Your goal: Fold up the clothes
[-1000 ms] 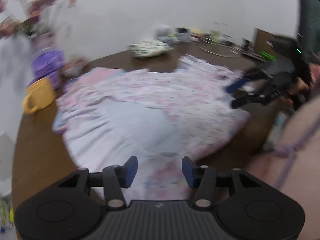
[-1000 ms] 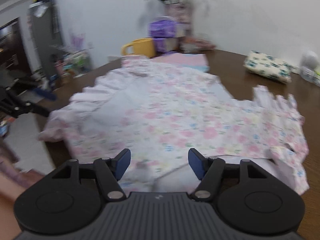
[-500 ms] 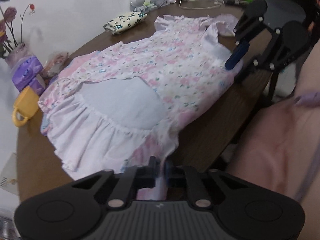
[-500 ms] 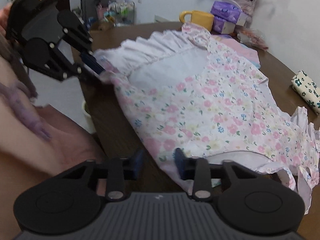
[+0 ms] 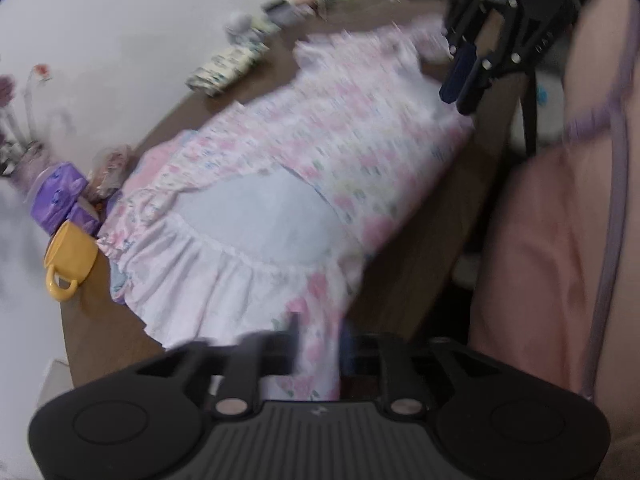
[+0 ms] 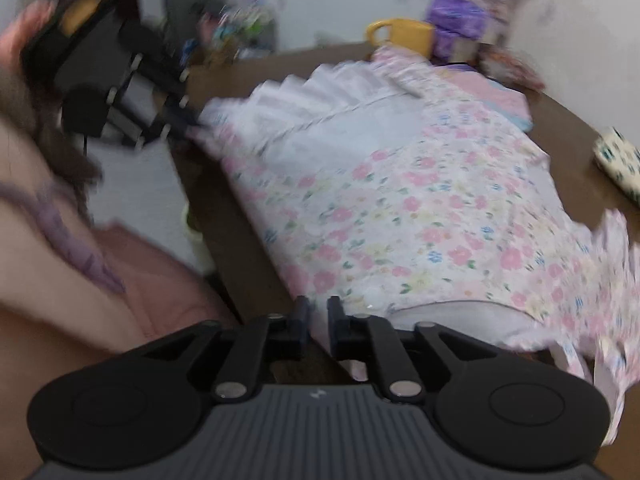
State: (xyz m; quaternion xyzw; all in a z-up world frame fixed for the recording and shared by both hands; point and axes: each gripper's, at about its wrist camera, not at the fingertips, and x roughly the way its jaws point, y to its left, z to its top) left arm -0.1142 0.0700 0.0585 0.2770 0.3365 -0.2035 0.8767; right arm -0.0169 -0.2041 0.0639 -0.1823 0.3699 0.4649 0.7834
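The floral dress lies spread along the near edge of the brown table, its white frilled hem toward the yellow mug at about 9 o'clock in the left wrist view and its sleeve end toward 1 o'clock. Both tools grip the table-side edge of it, which reads as the start of a lengthwise fold. To do that well, I would judge both ends should rise together and travel the same way across toward the far edge, keeping the cloth between them lightly taut so it neither sags nor bunches, and lifting just enough for the frill to clear the surface without dragging the part that should stay flat. Watch the mug and the purple boxes just beside the hem, which a swinging edge could catch. The left gripper is drawn in on a bunch of the flowered hem fabric, which fills the narrow gap between its fingers. The right gripper is nearly together at 6 o'clock in its own view, its fingers pinched on the dress edge close to the underarm, with only a sliver of gap; blur hides how deep either bite goes
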